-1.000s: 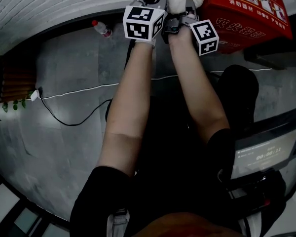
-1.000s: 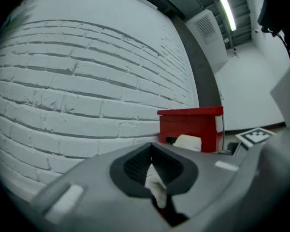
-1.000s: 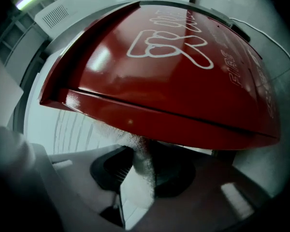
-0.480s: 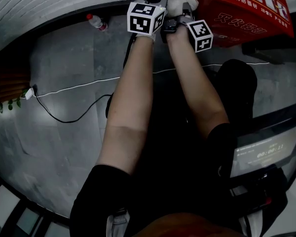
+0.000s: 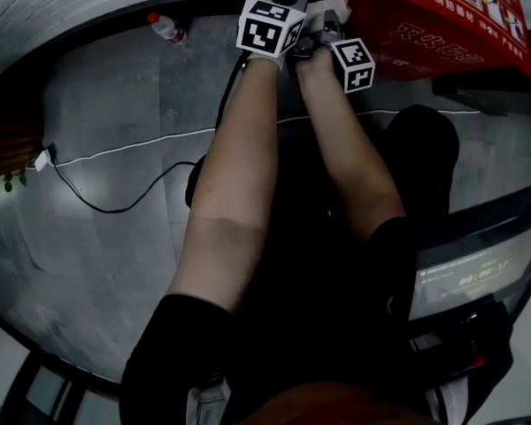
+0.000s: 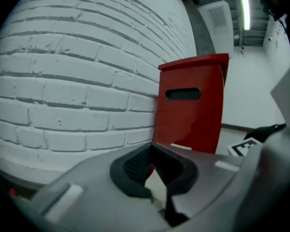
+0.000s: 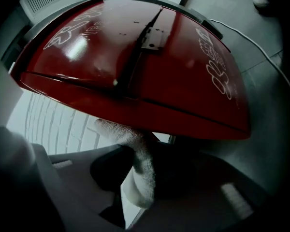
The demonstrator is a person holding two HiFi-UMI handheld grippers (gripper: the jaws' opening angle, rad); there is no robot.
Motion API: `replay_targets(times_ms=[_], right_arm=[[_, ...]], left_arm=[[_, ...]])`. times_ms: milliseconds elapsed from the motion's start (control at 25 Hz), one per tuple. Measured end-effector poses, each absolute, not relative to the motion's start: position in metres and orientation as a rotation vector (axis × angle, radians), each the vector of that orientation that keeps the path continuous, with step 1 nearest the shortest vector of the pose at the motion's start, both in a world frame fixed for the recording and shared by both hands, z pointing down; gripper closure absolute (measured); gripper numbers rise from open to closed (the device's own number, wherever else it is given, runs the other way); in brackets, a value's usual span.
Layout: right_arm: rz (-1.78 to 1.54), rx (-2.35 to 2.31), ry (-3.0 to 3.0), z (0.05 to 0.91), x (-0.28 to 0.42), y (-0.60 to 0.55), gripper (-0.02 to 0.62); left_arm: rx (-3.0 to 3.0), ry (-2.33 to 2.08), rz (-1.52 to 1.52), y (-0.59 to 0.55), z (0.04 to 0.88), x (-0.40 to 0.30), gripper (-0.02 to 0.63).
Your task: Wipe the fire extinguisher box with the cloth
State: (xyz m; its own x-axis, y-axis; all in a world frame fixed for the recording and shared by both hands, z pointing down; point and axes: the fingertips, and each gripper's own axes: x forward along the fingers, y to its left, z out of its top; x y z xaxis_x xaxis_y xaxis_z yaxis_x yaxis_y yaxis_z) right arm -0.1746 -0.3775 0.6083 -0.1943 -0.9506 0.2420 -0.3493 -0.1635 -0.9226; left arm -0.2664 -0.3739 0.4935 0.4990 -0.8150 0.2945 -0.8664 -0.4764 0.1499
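Right gripper (image 5: 326,25), jaws clamped on white fluffy cloth (image 7: 137,170), presses it against red metal fire extinguisher box (image 7: 135,71) for wiping; left gripper (image 6: 152,166) jaws seemingly together.

My head view is dim and murky; a white ceiling strip light (image 6: 245,11) shines, glare spots the glossy red metal box (image 7: 79,47), edges bend, my near fingers (image 6: 134,168) blur
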Motion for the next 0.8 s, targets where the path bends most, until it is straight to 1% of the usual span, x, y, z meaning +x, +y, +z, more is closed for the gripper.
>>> replay_targets(times_ms=[240,800], right_arm=[[-1.422,-1.502,1.499,0.640,-0.174,-0.376,0.495],[-1.487,-1.519,1.481,0.694,-0.172,-0.377,0.495]], left_arm=[[2.448,-1.364,0.363,-0.368,0.529,-0.251,0.604],[2.313,-1.381,0.397,-0.375,0.582,-0.269,0.603]])
